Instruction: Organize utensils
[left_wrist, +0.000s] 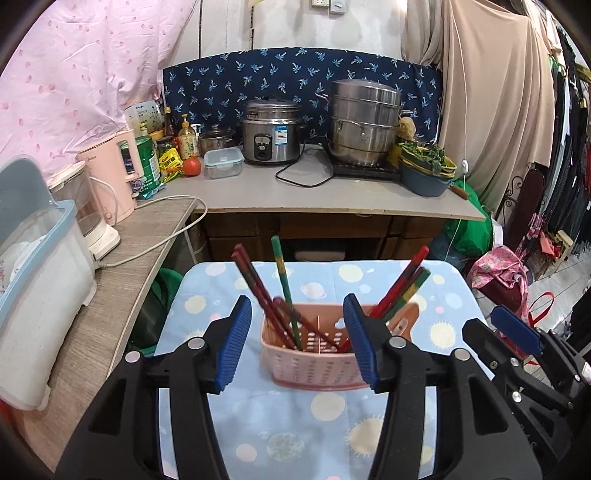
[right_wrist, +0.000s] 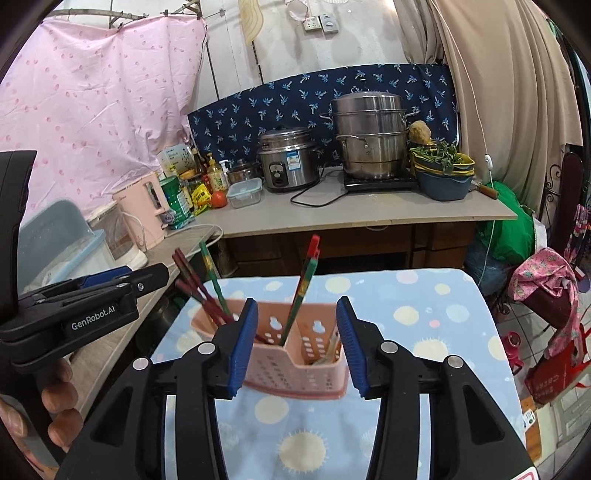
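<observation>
A pink perforated utensil basket (left_wrist: 310, 365) stands on a table covered with a light blue spotted cloth (left_wrist: 295, 424). Red and green chopsticks (left_wrist: 255, 280) lean out of its left compartment, and more chopsticks (left_wrist: 406, 280) lean out to the right. My left gripper (left_wrist: 297, 314) is open, just short of the basket, with nothing between its blue pads. In the right wrist view the basket (right_wrist: 295, 376) lies ahead of my right gripper (right_wrist: 296, 310), also open and empty. A red-green pair of chopsticks (right_wrist: 304, 280) stands in its middle. The left gripper (right_wrist: 92, 295) shows at the left edge, held by a hand (right_wrist: 59, 398).
Behind the table runs a counter with a rice cooker (left_wrist: 271, 133), a steel steamer pot (left_wrist: 364, 122), a basin of greens (left_wrist: 424, 173) and bottles. A wooden side shelf at the left bears a pink kettle (left_wrist: 110, 177) and a white plastic box (left_wrist: 37, 295). Bags lie at the right.
</observation>
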